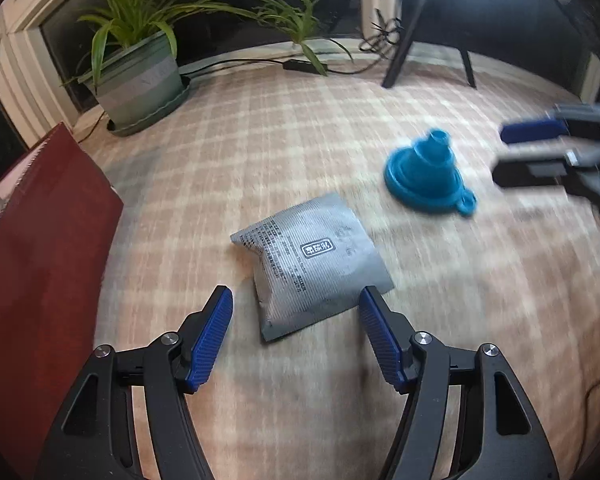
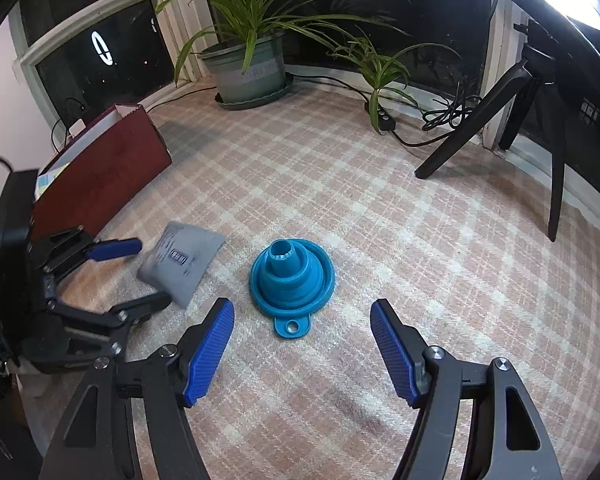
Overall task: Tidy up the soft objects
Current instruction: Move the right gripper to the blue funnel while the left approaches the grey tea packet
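Checked woven cloth [image 2: 380, 208] bears ribbed funnel [image 2: 293, 276], crinkled pouch [image 1: 308, 256].

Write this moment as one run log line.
left tool: open, over grey pouch | right tool: open, before blue funnel | nothing held

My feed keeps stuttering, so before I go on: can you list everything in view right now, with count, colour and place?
pouch: 1, grey with printed text, flat on the cloth, just ahead of the left gripper
funnel: 1, blue, collapsible, wide end down, spout up, ahead of the right gripper
box: 1, dark red, open top, left edge of the cloth
tablecloth: 1, pink and cream plaid, under everything
potted plant: 1, green leaves, grey-green pot, far side by the window
small plant: 1, green, right of the pot
tripod: 1, black, far right
cables: several, black, far edge
left gripper: 1, black with blue pads, open, empty
right gripper: 1, black with blue pads, open, empty
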`<state>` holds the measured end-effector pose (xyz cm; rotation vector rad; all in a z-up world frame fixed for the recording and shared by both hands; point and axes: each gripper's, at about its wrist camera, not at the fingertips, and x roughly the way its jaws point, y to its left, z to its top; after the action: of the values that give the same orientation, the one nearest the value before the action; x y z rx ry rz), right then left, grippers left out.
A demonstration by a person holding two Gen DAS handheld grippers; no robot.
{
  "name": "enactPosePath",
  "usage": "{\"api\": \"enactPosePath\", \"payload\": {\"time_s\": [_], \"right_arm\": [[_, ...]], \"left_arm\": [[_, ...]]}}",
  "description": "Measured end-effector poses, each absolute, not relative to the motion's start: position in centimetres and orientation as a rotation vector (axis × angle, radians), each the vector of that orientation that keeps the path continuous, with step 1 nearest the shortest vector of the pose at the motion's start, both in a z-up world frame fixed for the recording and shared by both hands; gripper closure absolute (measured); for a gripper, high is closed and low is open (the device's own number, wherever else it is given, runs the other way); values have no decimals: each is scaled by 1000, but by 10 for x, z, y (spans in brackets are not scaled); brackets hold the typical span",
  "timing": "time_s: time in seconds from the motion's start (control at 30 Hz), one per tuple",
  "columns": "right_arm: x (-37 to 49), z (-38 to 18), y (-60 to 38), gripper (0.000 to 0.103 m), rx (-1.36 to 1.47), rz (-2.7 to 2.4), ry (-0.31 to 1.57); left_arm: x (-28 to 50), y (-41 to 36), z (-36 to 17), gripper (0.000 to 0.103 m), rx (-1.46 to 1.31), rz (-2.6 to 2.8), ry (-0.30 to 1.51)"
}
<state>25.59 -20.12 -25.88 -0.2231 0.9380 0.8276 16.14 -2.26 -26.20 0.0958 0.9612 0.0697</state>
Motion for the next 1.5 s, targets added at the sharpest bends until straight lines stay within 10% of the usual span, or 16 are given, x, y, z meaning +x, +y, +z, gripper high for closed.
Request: {"api": "enactPosePath", "payload": {"time_s": [1.03,1.5], "right_arm": [[264,-254,-222,36,-133,788,937],[255,-259,-217,36,-160,819,949]], "left_arm": [[242,26,-257,37,-356,-124,1150],[157,-32,-265,29,80,-47,1052]]}}
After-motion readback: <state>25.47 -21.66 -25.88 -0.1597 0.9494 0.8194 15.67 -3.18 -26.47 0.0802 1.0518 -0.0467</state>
